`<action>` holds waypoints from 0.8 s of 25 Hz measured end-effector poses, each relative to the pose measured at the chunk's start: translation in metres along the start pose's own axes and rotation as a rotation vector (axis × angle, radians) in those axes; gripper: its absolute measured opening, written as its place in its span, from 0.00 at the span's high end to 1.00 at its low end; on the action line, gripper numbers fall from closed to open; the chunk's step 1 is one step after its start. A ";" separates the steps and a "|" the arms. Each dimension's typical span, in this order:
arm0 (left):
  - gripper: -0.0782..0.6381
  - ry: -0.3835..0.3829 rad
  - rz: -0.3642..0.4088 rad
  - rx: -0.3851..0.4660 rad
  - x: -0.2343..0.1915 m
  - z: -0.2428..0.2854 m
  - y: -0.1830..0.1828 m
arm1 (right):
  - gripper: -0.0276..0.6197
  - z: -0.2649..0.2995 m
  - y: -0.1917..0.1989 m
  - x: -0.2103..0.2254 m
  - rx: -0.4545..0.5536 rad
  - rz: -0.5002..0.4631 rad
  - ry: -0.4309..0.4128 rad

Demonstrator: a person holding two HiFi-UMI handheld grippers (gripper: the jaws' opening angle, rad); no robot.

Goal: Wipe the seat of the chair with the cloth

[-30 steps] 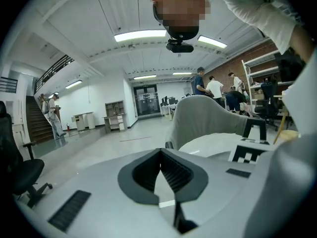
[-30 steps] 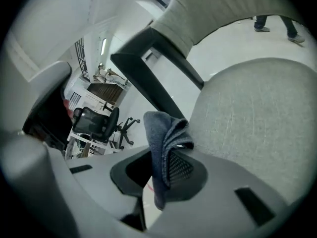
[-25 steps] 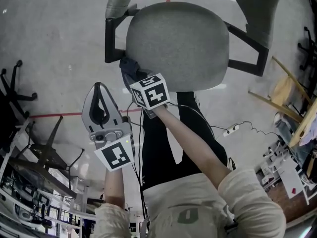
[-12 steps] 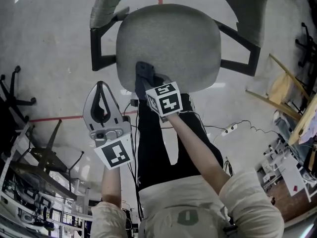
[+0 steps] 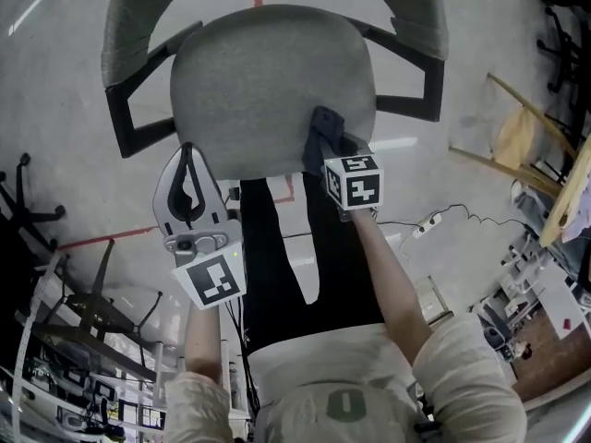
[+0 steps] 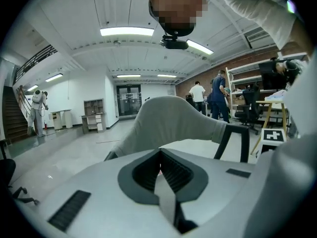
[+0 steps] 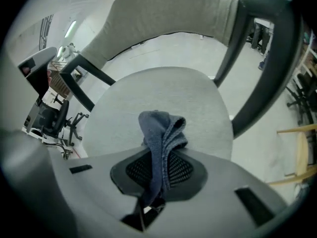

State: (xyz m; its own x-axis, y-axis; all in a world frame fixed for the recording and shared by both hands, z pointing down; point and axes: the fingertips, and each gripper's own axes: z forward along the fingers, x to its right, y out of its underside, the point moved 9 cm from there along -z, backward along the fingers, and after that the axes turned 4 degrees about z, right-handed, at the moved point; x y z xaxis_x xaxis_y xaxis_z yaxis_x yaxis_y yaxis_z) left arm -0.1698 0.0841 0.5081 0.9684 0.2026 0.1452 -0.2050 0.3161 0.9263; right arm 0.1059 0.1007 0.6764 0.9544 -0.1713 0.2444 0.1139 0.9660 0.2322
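right gripper (image 7: pixel 157 168) jaws pinch folded dark blue cloth (image 7: pixel 159 133) over grey fabric chair seat (image 7: pixel 163 90); left gripper (image 6: pixel 161 168) jaws pressed together, empty.

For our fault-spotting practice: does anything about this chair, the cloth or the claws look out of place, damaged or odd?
Nothing stands out. The chair seat looks intact and unstained. The cloth is bunched in the shut right claw at the seat's front edge, and the left claw is shut and holds nothing.
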 end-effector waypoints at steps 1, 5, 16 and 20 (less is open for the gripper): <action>0.88 0.011 0.004 -0.002 0.005 0.002 -0.002 | 0.87 -0.003 0.001 0.011 0.001 0.000 0.018; 0.88 0.048 0.023 0.002 0.024 0.010 -0.010 | 0.87 -0.015 0.004 0.047 0.001 -0.010 0.065; 0.88 0.111 0.045 0.021 0.066 0.032 -0.025 | 0.87 -0.025 0.009 0.099 -0.002 -0.006 0.114; 0.88 0.121 0.052 0.017 0.072 0.031 -0.025 | 0.87 -0.024 0.011 0.106 -0.008 0.002 0.123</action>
State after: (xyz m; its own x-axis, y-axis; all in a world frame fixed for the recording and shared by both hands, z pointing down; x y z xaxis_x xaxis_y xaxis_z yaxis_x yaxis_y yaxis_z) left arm -0.0909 0.0616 0.5061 0.9321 0.3291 0.1515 -0.2515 0.2868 0.9244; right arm 0.2147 0.0977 0.6816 0.9813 -0.1444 0.1274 0.1133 0.9679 0.2244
